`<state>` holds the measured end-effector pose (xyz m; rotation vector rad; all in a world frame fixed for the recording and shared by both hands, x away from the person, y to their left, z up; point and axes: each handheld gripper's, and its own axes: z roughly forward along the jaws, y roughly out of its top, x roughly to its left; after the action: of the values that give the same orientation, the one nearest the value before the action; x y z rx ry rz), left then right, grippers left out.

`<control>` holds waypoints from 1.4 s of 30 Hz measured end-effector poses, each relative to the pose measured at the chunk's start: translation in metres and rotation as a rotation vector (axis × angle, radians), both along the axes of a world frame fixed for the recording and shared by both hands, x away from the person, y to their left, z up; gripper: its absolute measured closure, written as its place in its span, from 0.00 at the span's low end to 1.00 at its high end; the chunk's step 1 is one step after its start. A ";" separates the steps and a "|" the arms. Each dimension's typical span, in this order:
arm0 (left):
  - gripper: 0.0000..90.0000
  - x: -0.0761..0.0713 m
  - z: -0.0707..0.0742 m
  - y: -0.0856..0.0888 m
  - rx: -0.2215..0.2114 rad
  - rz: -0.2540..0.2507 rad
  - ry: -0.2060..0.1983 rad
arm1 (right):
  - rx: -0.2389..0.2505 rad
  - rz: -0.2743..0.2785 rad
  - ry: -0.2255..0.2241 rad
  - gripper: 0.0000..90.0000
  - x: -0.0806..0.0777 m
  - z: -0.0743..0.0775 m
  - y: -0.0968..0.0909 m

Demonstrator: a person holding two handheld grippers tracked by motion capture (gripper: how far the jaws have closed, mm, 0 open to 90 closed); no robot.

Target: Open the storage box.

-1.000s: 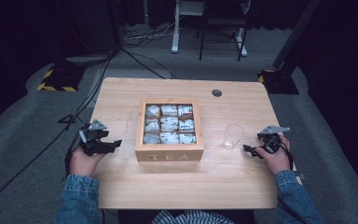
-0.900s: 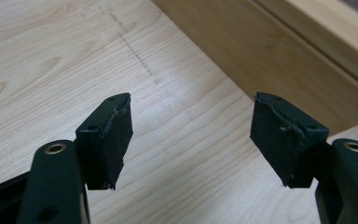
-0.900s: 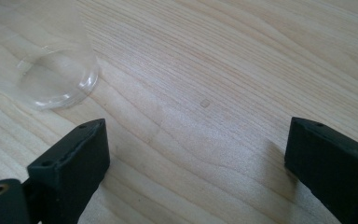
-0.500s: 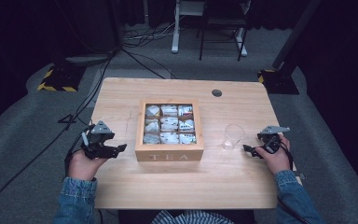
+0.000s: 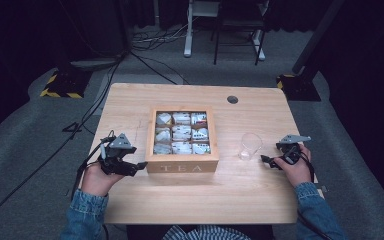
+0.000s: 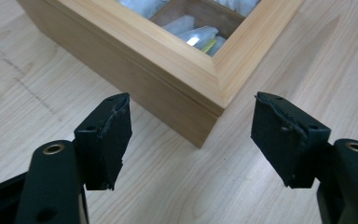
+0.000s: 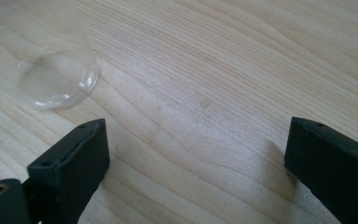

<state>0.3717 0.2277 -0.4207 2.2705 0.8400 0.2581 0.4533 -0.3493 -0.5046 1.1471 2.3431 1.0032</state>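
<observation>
Left gripper (image 5: 139,166) moved to tea box (image 5: 182,163) | jaws apart | level

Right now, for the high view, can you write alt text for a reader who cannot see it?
A wooden tea box with nine compartments of tea bags sits mid-table. A person's left gripper, jaws open, points at the box's near left corner. The right gripper, also open, lies beside a clear plastic cup right of the box.

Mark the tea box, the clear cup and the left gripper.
tea box (image 5: 182,168), high view, front wall with the lettering.
clear cup (image 5: 250,146), high view, middle of its side.
left gripper (image 6: 191,135), left gripper view, midway between its open jaws.
</observation>
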 end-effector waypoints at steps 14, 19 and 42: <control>0.48 0.003 -0.013 -0.008 0.033 -0.019 0.034 | 0.000 0.000 0.000 0.07 0.000 0.000 0.000; 0.60 0.003 -0.013 -0.008 0.029 -0.023 0.030 | 0.000 0.000 0.000 0.07 0.000 0.000 0.000; 0.70 -0.002 -0.010 -0.012 0.022 -0.029 -0.019 | 0.001 0.000 0.001 0.07 0.000 0.000 0.000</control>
<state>0.3700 0.2154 -0.4303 2.2950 0.7972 0.2767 0.4534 -0.3493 -0.5046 1.1475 2.3440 1.0040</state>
